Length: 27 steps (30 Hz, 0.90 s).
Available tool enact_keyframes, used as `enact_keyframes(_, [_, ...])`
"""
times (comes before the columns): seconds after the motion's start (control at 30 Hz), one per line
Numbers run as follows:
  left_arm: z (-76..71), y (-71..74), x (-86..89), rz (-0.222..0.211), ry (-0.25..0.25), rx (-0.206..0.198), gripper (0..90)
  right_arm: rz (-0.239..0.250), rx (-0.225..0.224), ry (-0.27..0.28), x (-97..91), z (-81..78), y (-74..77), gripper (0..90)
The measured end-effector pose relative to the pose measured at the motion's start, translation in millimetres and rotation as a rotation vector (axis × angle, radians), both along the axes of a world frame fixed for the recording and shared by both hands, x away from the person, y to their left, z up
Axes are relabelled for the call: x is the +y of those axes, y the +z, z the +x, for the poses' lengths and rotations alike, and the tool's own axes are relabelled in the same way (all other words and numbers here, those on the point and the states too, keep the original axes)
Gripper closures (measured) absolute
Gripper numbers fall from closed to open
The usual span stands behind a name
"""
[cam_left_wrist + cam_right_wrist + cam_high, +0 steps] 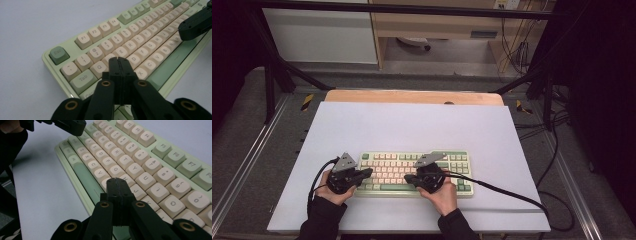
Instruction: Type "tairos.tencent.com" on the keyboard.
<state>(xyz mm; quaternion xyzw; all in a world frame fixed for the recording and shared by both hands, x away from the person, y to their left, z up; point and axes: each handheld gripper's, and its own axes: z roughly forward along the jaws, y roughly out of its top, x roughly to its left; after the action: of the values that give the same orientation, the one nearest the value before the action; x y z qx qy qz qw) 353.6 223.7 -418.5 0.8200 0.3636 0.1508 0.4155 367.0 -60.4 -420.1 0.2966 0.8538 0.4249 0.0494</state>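
Observation:
A pale green keyboard (pixel 397 165) with cream keys lies near the front of the white board (pixel 412 127). My left gripper (pixel 369 173) is shut, and its tips rest low over the keyboard's left letter keys. In the left gripper view the closed jaws (pixel 118 60) point at the keys below W and E on the keyboard (pixel 140 37). My right gripper (pixel 407 178) is shut too, over the lower middle rows. In the right gripper view its closed tips (pixel 116 181) cover the keys near H and J on the keyboard (pixel 150 165). I cannot tell whether either tip presses a key.
A wooden table edge (pixel 412 96) shows behind the board. A black cable (pixel 512 192) trails from the right gripper across the board's front right. Dark metal frame bars (pixel 277 70) and more cables (pixel 557 145) stand at both sides.

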Motion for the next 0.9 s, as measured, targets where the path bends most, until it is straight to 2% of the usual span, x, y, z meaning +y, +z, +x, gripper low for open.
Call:
enact_keyframes(0.4, [-0.3, 0.6, 0.3, -0.003, 0.001, 0.000, 89.8, -0.020, -0.009, -0.007, -11.0, 0.2, 9.5, 90.0])
enact_keyframes(0.9, [-1.4, 1.5, -3.2, -0.005, -0.008, -0.001, 89.7, -0.016, -0.003, -0.062, -45.7, -0.7, 8.6, 90.0])
